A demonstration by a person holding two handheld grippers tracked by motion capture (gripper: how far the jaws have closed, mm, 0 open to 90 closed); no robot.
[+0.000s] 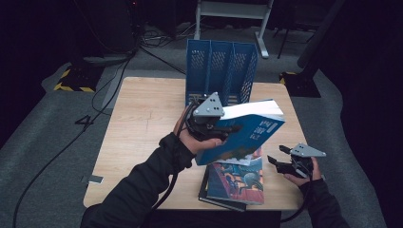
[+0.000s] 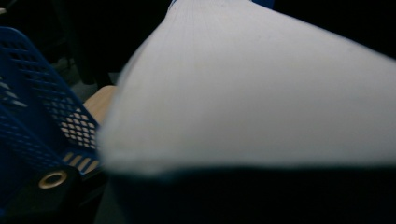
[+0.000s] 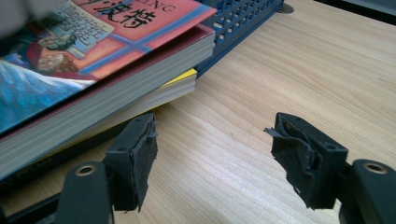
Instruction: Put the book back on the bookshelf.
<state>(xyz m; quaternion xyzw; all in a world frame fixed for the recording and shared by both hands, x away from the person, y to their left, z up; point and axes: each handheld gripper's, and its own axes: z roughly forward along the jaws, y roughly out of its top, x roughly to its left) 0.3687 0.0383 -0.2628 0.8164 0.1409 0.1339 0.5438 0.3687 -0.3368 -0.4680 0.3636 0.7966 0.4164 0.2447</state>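
My left gripper (image 1: 227,128) is shut on a thick blue book (image 1: 254,130) and holds it tilted in the air, white page edge up, above the table. That page edge (image 2: 261,93) sits close in front of the left gripper view. Below it a stack of books (image 1: 235,183) lies near the table's front edge; its top cover (image 3: 93,51) is red and blue with a picture. My right gripper (image 1: 280,159) is low over the wood just right of the stack, open (image 3: 215,158), nothing between its pads.
A blue mesh file organiser (image 1: 221,71) with several upright slots stands at the back middle of the wooden table (image 1: 142,123); its wall (image 2: 37,116) is beside the held book. Bare wood (image 3: 289,70) lies ahead of the right gripper. Cables run on the floor behind.
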